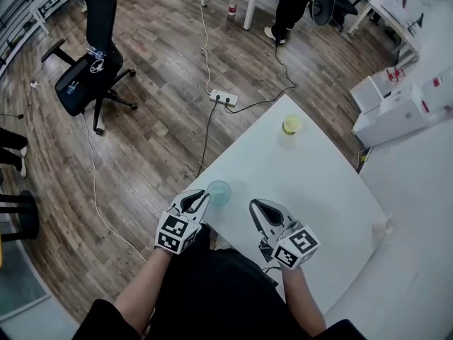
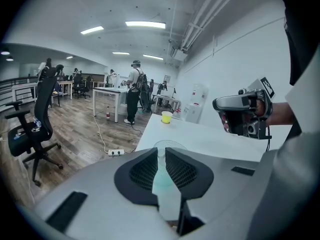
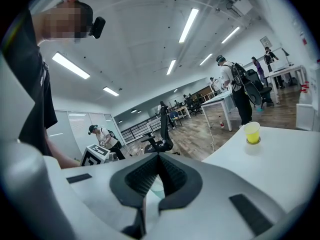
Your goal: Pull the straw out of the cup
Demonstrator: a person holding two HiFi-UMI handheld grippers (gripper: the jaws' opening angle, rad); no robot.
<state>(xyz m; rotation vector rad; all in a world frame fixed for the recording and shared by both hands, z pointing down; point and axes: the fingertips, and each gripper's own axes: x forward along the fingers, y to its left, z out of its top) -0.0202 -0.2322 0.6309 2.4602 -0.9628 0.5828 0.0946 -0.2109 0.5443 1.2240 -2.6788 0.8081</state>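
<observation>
Left gripper (image 2: 161, 151) stands clamped on the straw (image 2: 161, 157), which rises from the clear greenish cup (image 1: 219, 192) near the edge of the white table (image 1: 311, 183); the right gripper (image 3: 159, 158) hangs beside the cup, jaws together on nothing. Likely fault: with the cup unheld, a pull may lift or tip it along with the straw — or the thin straw may slip between the pads. Farther along the table stands a yellow cup (image 1: 291, 125); around it lie a wood floor (image 1: 156, 119), an office chair (image 1: 88, 76) and a power strip (image 1: 224, 98).

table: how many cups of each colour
teal cup: 1
yellow cup: 1
total: 2
not counted: a pale thing at the far right, too small to tell
</observation>
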